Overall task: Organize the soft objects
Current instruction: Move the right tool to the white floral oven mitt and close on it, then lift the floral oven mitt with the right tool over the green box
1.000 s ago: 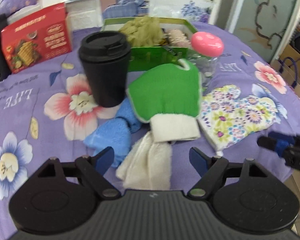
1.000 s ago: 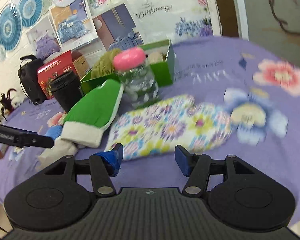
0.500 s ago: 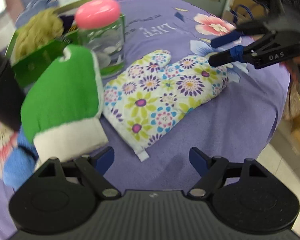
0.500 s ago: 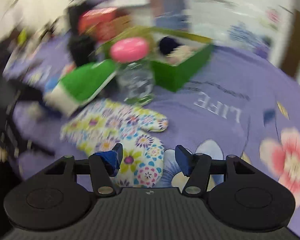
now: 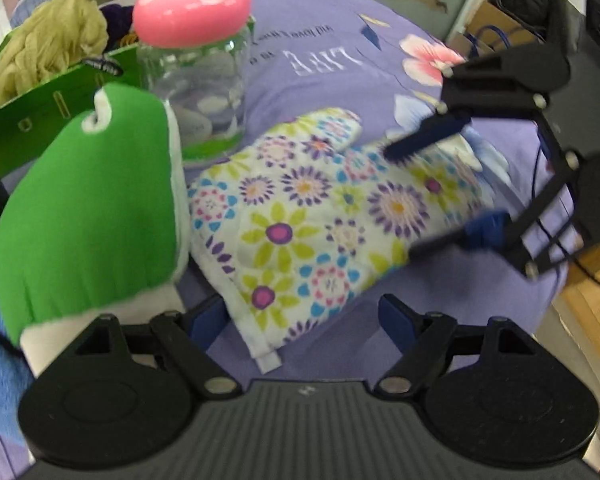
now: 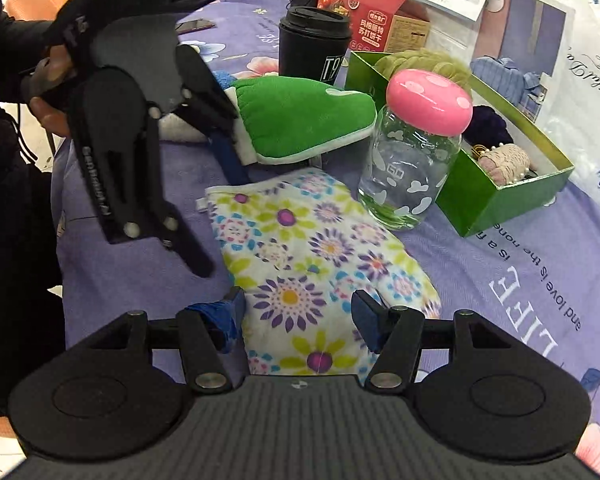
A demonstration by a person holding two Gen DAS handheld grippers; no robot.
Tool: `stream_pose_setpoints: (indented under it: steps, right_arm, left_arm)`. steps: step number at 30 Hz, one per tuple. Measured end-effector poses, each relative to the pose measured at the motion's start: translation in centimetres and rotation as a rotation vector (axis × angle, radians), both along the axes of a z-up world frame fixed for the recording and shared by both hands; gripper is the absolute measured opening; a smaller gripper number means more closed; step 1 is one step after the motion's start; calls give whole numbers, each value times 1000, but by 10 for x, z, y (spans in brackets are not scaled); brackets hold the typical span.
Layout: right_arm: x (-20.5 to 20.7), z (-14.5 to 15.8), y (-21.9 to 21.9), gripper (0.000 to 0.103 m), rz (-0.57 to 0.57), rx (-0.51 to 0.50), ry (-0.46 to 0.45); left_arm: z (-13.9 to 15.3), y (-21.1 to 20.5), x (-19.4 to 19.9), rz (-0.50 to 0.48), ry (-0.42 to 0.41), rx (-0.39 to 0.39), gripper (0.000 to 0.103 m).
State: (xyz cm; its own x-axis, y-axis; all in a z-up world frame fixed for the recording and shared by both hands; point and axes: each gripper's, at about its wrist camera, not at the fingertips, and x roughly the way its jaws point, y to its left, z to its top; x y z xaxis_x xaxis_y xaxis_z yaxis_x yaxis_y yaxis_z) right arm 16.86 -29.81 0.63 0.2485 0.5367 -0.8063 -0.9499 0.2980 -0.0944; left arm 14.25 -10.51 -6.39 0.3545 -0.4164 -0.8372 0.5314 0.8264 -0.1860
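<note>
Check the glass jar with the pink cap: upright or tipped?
Upright. The glass jar stands on its base on the purple cloth, pink cap seated on top, beside the green box.

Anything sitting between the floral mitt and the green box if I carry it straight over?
Yes. The glass jar with the pink lid stands between the floral oven mitt and the green box, right against the box's near corner. The green mitt lies left of the jar.

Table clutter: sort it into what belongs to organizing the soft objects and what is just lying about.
Belongs to the job:
floral oven mitt
green mitt
blue cloth
green box holding yarn
left gripper and right gripper, both open

Just lying about:
glass jar
black cup
red cracker box
</note>
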Motion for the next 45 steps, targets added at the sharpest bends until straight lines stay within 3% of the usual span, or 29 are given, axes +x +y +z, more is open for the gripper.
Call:
stream_pose_setpoints:
  steps: [3,6,8,16,17,18,21,23,25,31,35,39,43,45]
  right_arm:
    - [4,-6,-2,45,22,-33,28]
    - [5,-14,-3,47,48,-73,-14]
    - [8,-17,-3,49,35,-57,-29]
    - [20,-28,-9,54,-67,37,67]
    - [18,-28,-9,53,-94,43,71]
    - [15,-28,-8,51,-125,42,62]
    - [6,-27,-3,31,-257,50,80]
    - [-2,-20,0,15,-305,41,68]
    - [-9,-9,-2,10,-359,58,81]
    - [-54,35,-12,8,-457,67,-114]
    - [-52,71,-13,8,-522,100,-270]
    - [-10,100,10,8,-494,118,-416]
    - [56,107,44,8,-432,136,-429]
    - [91,101,67,6,-413,132,-436]
  left_arm:
    - [-2,4,3,7,18,-29,81]
    - [0,7,1,3,27,-44,81]
    - [0,7,0,5,27,-45,81]
    - [1,3,-3,35,2,-49,75]
    - [1,4,-2,50,-1,-59,70]
    - [1,5,-2,61,-3,-65,59]
    - [3,2,-4,69,-16,-91,27]
    - [10,-1,-12,43,-36,-117,22]
    - [22,-6,-28,-10,-104,-123,21]
    - [61,-17,-55,-70,-227,-173,20]
    - [92,-20,-51,-79,-304,-210,20]
    - [130,-18,-26,-53,-432,-208,20]
    - [155,-2,26,4,-498,-183,20]
    - [159,5,62,29,-509,-149,11]
